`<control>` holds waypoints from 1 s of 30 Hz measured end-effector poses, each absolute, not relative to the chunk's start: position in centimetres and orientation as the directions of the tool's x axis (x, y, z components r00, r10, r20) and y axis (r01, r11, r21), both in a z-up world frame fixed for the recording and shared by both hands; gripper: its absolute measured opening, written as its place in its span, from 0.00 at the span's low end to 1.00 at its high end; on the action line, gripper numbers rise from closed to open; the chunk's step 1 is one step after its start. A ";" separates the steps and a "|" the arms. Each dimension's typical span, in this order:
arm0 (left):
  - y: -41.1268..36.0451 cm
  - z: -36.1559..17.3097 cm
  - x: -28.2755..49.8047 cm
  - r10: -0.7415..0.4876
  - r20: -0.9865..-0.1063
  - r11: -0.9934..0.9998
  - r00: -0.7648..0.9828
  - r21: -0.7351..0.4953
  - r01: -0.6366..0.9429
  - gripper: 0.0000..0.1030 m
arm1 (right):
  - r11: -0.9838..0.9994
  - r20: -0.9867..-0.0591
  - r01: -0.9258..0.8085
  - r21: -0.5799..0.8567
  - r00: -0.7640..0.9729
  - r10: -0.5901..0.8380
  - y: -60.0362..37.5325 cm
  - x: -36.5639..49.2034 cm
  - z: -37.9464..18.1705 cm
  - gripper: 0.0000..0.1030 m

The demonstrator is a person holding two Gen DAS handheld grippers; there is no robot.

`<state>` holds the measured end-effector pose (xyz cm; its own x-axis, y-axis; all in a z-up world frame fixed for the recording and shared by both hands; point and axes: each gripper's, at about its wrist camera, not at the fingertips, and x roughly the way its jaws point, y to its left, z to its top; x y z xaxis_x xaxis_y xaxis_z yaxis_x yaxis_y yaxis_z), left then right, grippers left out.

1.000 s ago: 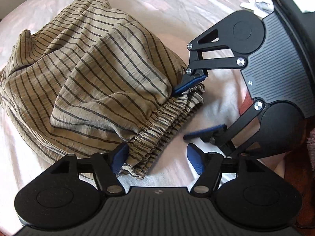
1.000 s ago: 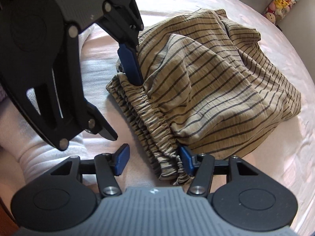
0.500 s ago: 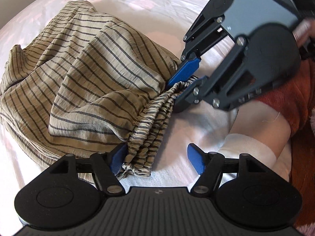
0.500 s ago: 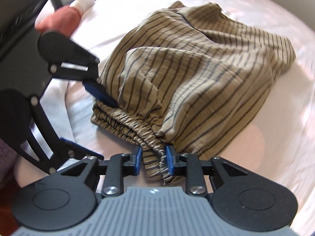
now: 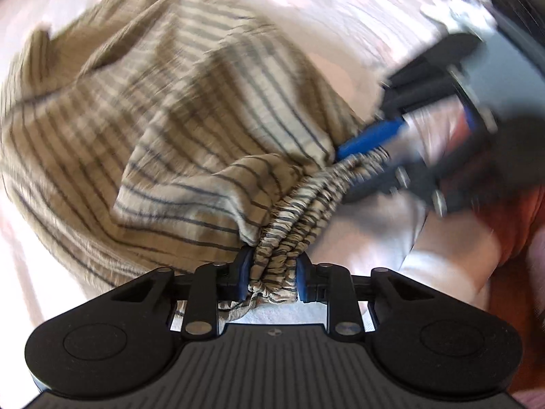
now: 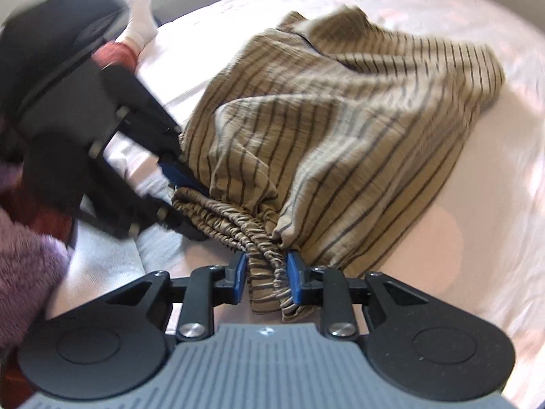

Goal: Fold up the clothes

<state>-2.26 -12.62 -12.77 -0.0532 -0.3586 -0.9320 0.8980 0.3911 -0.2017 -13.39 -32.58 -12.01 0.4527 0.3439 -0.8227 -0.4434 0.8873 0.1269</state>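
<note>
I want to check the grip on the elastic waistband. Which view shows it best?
The right wrist view: the waistband is sharp, running from the right gripper to the left gripper. The left wrist view shows it too, but blurred toward its far end.

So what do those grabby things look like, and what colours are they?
Each gripper, left gripper and right gripper, has black linkage arms with silver screws, round black side discs, a ribbed grey body with a tiny round logo, and bright blue pads. No cables show.
</note>
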 end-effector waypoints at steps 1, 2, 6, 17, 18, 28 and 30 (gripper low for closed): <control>-12.5 -12.8 -1.7 -0.361 -0.929 0.413 -0.079 -0.235 0.880 0.22 | 0.878 -0.824 -0.472 0.076 0.467 0.322 -31.9 -13.9 -11.9 0.37; -12.4 -12.8 -1.2 -0.362 -0.927 0.433 -0.103 -0.264 0.862 0.21 | 0.865 -0.824 -0.502 0.021 0.481 0.299 -31.1 -14.4 -11.8 0.41; -12.3 -12.9 -0.1 -0.355 -0.921 0.481 -0.163 -0.329 0.813 0.20 | 0.771 -0.837 -0.596 -0.225 0.523 0.161 -27.9 -16.2 -12.9 0.48; -11.9 -13.3 1.3 -0.345 -0.893 0.537 -0.291 -0.442 0.719 0.19 | 0.577 -0.746 -0.591 -0.564 0.664 -0.049 -25.5 -18.4 -15.3 0.46; -11.9 -13.3 1.4 -0.346 -0.889 0.540 -0.300 -0.450 0.712 0.19 | 0.557 -0.729 -0.579 -0.595 0.681 -0.070 -25.4 -18.5 -15.6 0.45; -12.9 -11.7 0.4 -0.371 -0.913 0.423 -0.172 -0.330 0.844 0.25 | 0.608 -0.739 -0.555 -0.567 0.670 -0.077 -27.7 -17.0 -15.2 0.18; -13.5 -11.2 0.1 -0.374 -0.919 0.379 -0.125 -0.274 0.884 0.38 | 0.666 -0.767 -0.553 -0.502 0.640 -0.046 -28.9 -16.2 -14.6 0.18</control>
